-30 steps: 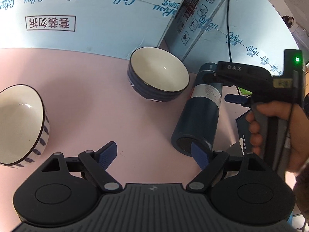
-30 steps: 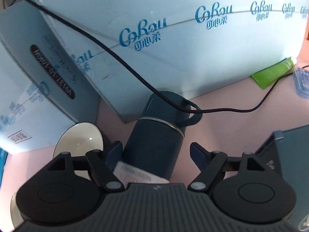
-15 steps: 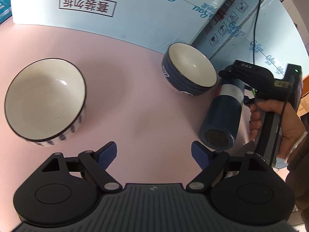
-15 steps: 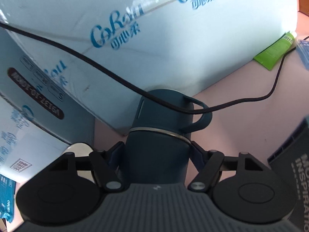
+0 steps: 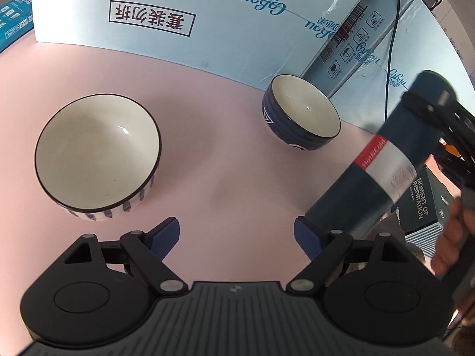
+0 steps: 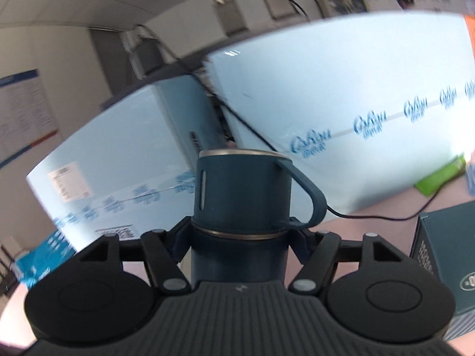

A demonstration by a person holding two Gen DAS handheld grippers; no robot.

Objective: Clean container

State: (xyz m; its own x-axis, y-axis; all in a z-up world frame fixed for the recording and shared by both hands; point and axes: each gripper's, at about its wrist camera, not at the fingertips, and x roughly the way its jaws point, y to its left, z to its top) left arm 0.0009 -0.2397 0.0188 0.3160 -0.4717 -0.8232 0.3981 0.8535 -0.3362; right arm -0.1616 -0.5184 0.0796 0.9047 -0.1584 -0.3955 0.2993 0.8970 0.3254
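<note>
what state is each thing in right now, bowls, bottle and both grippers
white bowl: upright on the table, empty
dark blue bowl: tilted, empty
bottle: lid on, lifted and slanted, clamped near the lid
right gripper: jaws just closed, shut on the bottle
left gripper: open, nothing between its pads
</note>
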